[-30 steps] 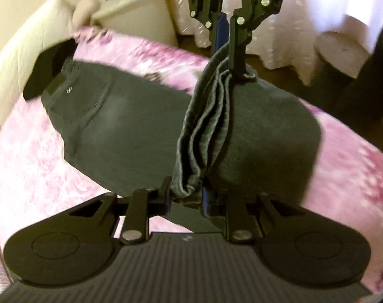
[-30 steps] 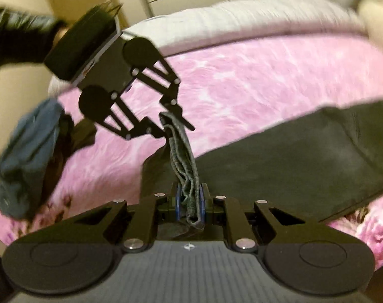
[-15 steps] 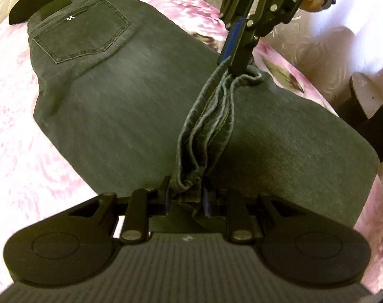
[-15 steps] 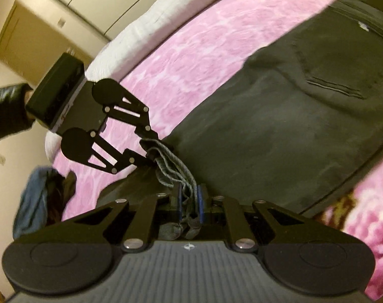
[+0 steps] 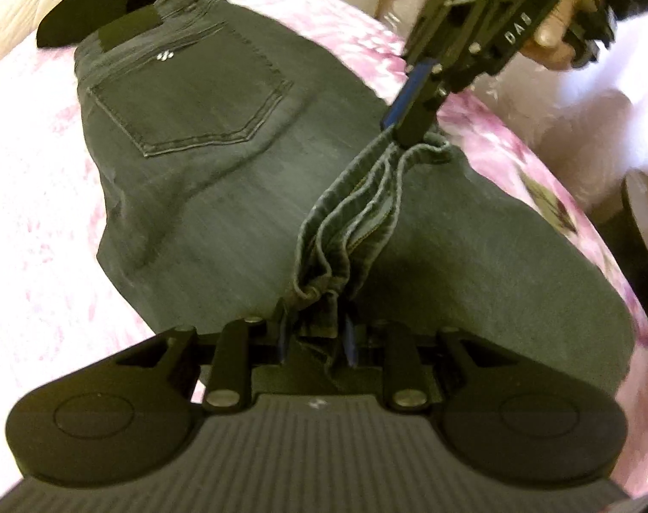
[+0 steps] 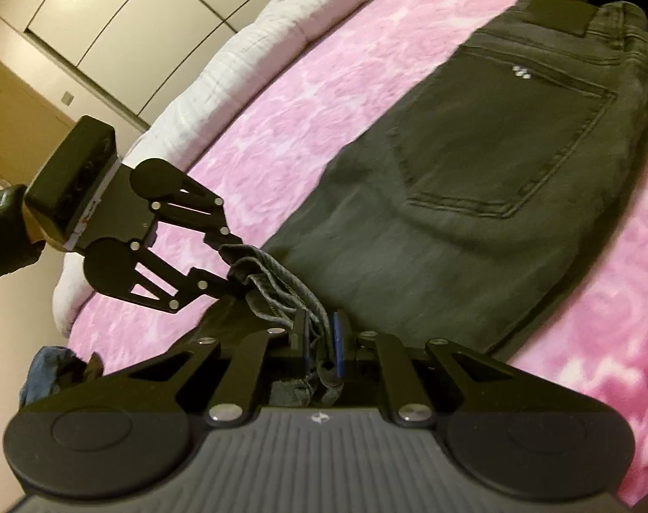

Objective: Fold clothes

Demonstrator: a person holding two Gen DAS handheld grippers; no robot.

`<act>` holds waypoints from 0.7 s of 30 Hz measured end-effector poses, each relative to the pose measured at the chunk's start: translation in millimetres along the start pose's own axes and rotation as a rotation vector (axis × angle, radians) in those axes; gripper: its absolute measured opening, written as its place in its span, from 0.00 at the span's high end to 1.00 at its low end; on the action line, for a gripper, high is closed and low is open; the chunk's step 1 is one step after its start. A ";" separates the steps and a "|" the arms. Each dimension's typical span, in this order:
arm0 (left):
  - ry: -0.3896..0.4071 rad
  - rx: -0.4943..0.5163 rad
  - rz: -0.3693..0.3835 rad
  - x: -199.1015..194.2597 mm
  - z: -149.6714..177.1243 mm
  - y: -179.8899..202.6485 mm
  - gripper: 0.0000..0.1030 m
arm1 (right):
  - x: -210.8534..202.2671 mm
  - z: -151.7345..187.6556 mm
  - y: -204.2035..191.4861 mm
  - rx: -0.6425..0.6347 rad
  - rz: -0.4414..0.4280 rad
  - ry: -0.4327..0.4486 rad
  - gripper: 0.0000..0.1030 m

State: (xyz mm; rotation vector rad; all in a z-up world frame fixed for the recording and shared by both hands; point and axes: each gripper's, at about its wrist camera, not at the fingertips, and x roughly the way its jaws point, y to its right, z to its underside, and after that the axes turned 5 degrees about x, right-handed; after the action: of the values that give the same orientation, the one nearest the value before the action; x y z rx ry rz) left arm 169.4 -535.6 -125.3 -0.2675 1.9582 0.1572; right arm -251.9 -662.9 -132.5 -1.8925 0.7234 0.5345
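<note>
Dark grey jeans (image 5: 221,162) lie on a pink flowered bed cover (image 5: 37,222), back pocket up, waistband at the far end. The leg hems (image 5: 349,218) are bunched and lifted, stretched between both grippers over the thigh part. My left gripper (image 5: 315,333) is shut on one end of the hems. My right gripper (image 5: 413,128) is shut on the other end. In the right wrist view the jeans (image 6: 486,196) lie ahead, my right gripper (image 6: 322,342) clamps the hems (image 6: 277,286), and my left gripper (image 6: 230,265) holds them at the left.
A black item (image 5: 89,13) lies beyond the waistband. A white quilt (image 6: 247,55) runs along the bed's far side. A heap of blue and dark clothes (image 6: 54,376) sits at the bed's left end. White draped furniture (image 5: 602,128) stands beside the bed.
Both grippers have carried the lifted hems along the jeans toward the waistband. The back pocket is now much closer and the folded-over part covers more of the legs.
</note>
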 end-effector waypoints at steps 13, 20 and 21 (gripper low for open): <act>0.108 -0.388 -0.150 -30.9 31.8 -22.1 0.55 | -20.5 19.9 -13.5 -0.099 0.158 0.135 0.84; 0.136 -0.403 -0.018 -4.7 21.7 4.7 0.65 | 20.8 48.6 -41.6 -0.173 0.073 0.010 0.73; 0.121 -0.387 -0.020 5.2 19.7 7.6 0.65 | 25.5 48.0 -36.1 -0.165 0.093 0.011 0.76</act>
State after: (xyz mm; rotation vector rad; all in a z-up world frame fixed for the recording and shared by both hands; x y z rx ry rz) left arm 183.0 -524.3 -137.9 -0.5596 2.0346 0.5195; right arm -210.8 -613.7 -144.9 -2.0230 0.7982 0.6602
